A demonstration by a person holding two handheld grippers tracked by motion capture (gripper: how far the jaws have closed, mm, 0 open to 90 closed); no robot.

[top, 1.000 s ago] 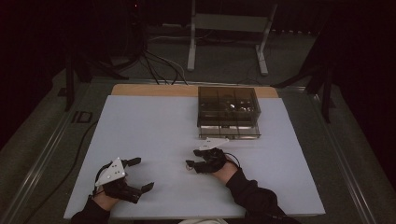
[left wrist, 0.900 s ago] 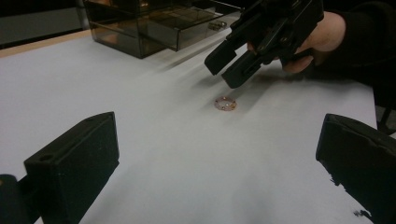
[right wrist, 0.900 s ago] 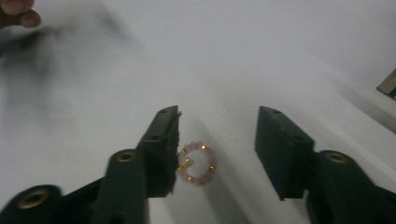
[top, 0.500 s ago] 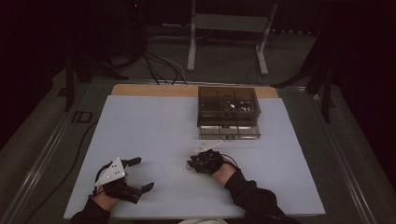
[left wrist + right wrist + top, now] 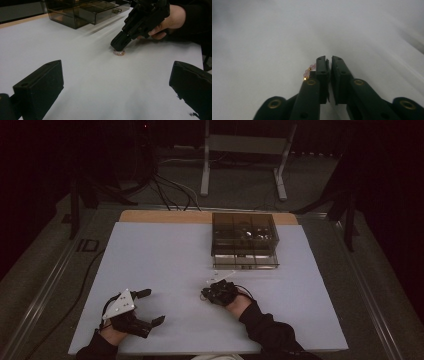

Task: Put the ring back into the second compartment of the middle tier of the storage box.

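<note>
A small ring of pink and gold beads lies on the white table, right of centre and near the front. My right gripper points its tip down onto the ring. In the right gripper view its jaws stand almost together at the tip, and an arc of the beads pokes out beside the left jaw. The left gripper view shows that same gripper touching the ring. My left gripper rests at the front left, open, with nothing between its jaws.
A smoky clear box of small drawers stands at the back right of the table, with its bottom drawer pulled out toward me. Small items sit in its compartments. A cable runs off the left edge.
My right gripper has drawn slightly back from the drawer box and tipped down onto the bead ring. The left gripper has stayed where it was.
</note>
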